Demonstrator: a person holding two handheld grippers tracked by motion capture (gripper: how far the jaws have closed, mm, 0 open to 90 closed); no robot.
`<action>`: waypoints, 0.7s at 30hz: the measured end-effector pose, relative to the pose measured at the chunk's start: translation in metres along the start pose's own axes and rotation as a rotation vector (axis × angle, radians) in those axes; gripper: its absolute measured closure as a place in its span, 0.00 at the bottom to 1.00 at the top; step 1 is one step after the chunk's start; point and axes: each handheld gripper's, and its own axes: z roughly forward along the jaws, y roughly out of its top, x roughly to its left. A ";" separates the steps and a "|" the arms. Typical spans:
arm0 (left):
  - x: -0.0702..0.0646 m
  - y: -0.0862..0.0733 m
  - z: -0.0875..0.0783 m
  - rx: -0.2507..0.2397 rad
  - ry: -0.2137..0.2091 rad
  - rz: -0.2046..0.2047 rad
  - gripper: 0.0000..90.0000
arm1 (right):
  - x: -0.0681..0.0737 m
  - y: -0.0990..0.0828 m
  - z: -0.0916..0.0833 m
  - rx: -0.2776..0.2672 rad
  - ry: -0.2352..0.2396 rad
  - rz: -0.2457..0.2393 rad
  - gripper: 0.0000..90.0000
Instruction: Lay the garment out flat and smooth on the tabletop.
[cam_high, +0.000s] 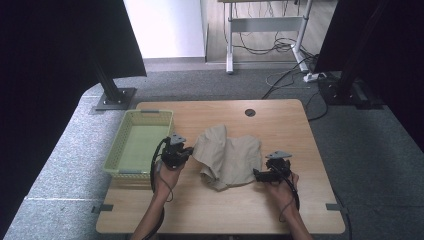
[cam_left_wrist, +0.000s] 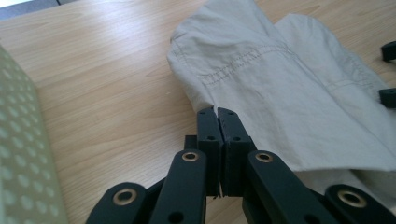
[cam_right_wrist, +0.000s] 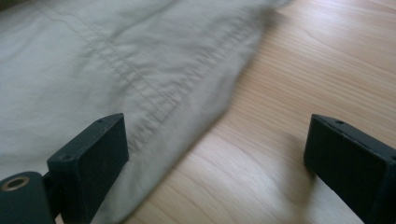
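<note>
A crumpled beige garment (cam_high: 229, 156) lies mid-table between two hand-held grippers. The left gripper (cam_left_wrist: 218, 112), jaws pressed together, sits at the cloth's left edge; whether it pinches a fold is hard to say. The right gripper (cam_right_wrist: 215, 144), jaws wide apart, straddles the stitched hem on the pale wooden table (cam_high: 280, 120). A perforated green basket (cam_high: 116, 155) waits left.

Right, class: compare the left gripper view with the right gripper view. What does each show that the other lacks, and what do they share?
Left gripper view alone: the left gripper, jaws shut at the edge of the beige garment, with the green basket at the picture's left edge. Right gripper view alone: the right gripper, jaws wide open, one over the garment's hem, one over bare wood. Shared: the garment and the wooden table.
</note>
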 end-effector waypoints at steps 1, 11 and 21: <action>0.000 0.000 0.000 0.000 0.000 0.000 0.98 | -0.012 -0.013 -0.014 0.002 -0.021 0.020 0.07; -0.003 -0.023 -0.005 0.015 -0.021 0.008 0.98 | -0.041 -0.037 -0.040 -0.003 -0.063 0.062 0.07; -0.015 -0.050 0.008 0.071 -0.003 0.039 0.95 | -0.050 -0.042 -0.045 -0.004 -0.058 0.057 0.07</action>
